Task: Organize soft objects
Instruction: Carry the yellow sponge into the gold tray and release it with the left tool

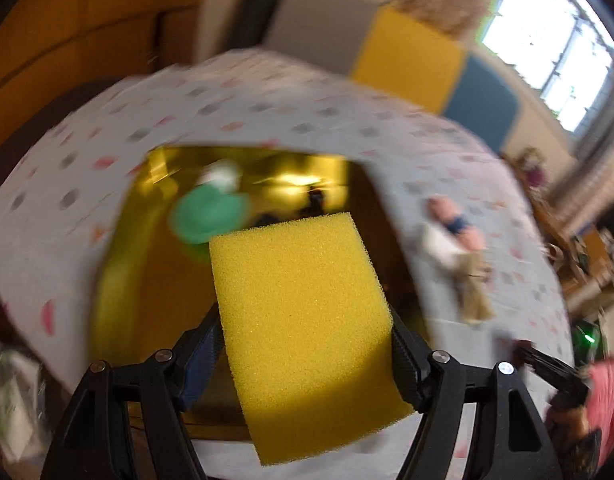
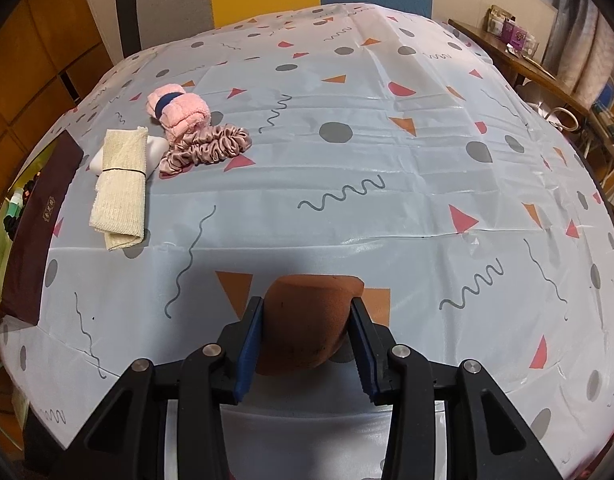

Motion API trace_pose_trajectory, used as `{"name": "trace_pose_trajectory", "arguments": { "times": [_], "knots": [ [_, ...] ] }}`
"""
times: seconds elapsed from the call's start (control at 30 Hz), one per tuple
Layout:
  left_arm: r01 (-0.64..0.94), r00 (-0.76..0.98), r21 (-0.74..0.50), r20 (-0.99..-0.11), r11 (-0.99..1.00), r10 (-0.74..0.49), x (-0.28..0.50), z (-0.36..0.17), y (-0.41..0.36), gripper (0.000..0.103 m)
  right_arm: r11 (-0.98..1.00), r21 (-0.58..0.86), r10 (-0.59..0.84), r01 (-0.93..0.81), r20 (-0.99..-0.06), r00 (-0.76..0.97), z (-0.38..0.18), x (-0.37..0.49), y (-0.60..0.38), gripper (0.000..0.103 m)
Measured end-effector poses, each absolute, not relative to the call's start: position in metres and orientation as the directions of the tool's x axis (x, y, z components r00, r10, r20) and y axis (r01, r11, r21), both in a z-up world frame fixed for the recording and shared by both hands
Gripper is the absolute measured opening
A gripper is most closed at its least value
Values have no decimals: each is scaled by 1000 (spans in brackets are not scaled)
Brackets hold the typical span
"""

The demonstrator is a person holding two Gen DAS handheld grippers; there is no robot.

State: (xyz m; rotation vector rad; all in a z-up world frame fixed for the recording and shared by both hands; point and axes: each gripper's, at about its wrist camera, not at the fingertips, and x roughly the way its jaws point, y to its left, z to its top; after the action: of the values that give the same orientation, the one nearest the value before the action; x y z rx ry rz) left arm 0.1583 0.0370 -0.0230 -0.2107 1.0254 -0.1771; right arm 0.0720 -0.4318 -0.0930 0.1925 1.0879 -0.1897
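**Both claws loaded, yellow sponge about to go in the box**

Biggest thing first: the worktop (image 2: 387, 152), covered in a pale cloth with triangles, dots and squiggles. On its left side sits a gold-lined box (image 1: 123, 280), and from the left wrist view there's already something green and white (image 1: 209, 210) lying inside (too blurry to say what it is).

The left claw (image 1: 305, 344) is clamped on a yellow sponge (image 1: 303, 320), which hangs right over the box opening. So I'd say the step in hand is dropping that sponge in. Next move, as I read it: get it low inside the walls, beside the green thing, then let the fingers part so it doesn't bounce off the rim.

The right claw (image 2: 307, 336) is squeezed shut on a brown sponge (image 2: 307, 320), near the front edge of the worktop, well apart from the box. That one probably waits its turn.

Not yet sorted, in a cluster beside the box: a folded cream cloth (image 2: 121, 188) with a band round it, a pink rolled towel (image 2: 179, 114), and a dusty-pink scrunchie (image 2: 211, 148) touching the towel.
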Motion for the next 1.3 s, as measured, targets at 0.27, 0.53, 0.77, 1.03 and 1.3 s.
{"name": "trace_pose_trajectory", "arguments": {
  "times": [0.27, 0.53, 0.77, 1.03, 1.3],
  "knots": [
    [-108, 392, -241, -902, 964, -181, 199, -70, 83, 75, 966, 62, -61, 251, -889, 454, -94, 72, -432, 43],
    [-109, 343, -154, -933, 982, -108, 224, -83, 76, 76, 965, 64, -61, 253, -888, 455, -94, 73, -433, 44],
    [-105, 350, -77, -936, 991, -35, 240, -90, 71, 76, 966, 59, -65, 253, -887, 456, -94, 73, -432, 45],
    [-97, 437, -29, -899, 995, 17, 220, -71, 71, 79, 969, 42, -76, 245, -888, 454, -94, 73, -430, 45],
    [-66, 575, 11, -817, 998, 47, 170, -38, 63, 80, 973, 16, -95, 230, -882, 462, -94, 74, -425, 45]
  ]
}}
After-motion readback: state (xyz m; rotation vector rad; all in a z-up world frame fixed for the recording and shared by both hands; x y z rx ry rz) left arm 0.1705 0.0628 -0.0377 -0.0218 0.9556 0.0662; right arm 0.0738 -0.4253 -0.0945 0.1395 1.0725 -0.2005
